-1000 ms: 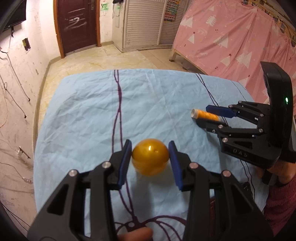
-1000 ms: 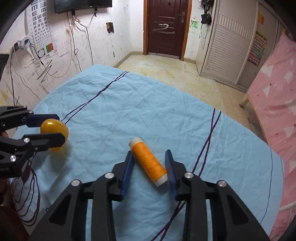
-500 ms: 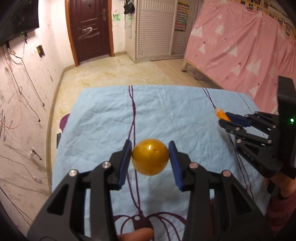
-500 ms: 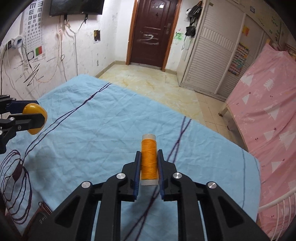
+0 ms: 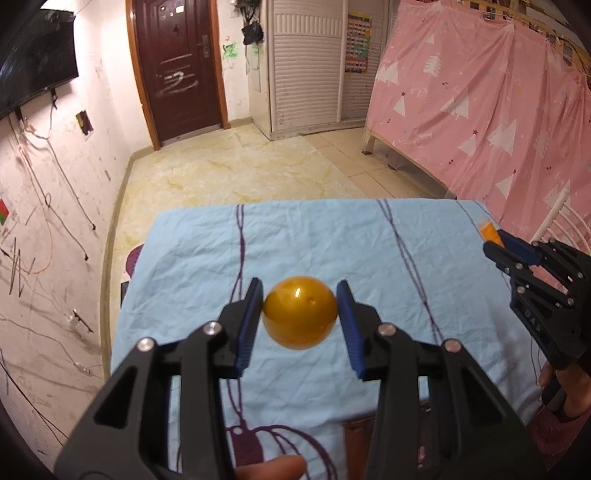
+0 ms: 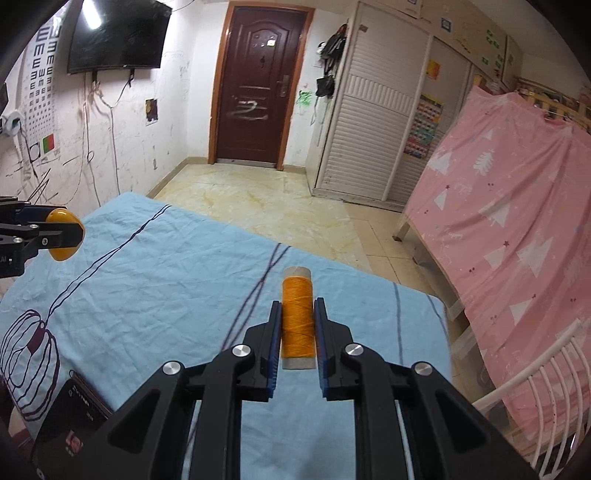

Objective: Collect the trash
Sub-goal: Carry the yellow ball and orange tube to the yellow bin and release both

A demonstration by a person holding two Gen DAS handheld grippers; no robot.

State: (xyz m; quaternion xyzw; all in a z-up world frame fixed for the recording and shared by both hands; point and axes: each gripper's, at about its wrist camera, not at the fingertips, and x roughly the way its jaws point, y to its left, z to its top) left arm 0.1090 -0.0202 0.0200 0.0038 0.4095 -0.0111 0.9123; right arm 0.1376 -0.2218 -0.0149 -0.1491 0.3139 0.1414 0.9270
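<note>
1. Yellow ball [image 5: 300,312]: glossy, smooth, round, amber-gold with a small highlight; centre of the left wrist view, pinched between the blue pads of the left gripper [image 5: 300,317], held above the sheet.
2. Orange thread spool [image 6: 297,321]: cylinder of wound thread with pale end caps, lower centre of the right wrist view, clamped lengthwise by the right gripper [image 6: 297,338], its jaws pressed onto its sides.
3. Blue sheet [image 6: 155,288]: light blue, wrinkled cloth with thin purple lines and a looped purple drawing at lower left.
4. Phone [image 6: 70,413]: dark, lower left corner, lying on the sheet.
5. Room: yellowish tile floor [image 5: 229,173], dark brown door [image 6: 258,88] top centre, white louvred wardrobe [image 6: 369,125], pink tree-print cloth [image 6: 517,206] at right, black screen [image 6: 118,33] upper left on a scribbled wall.
</note>
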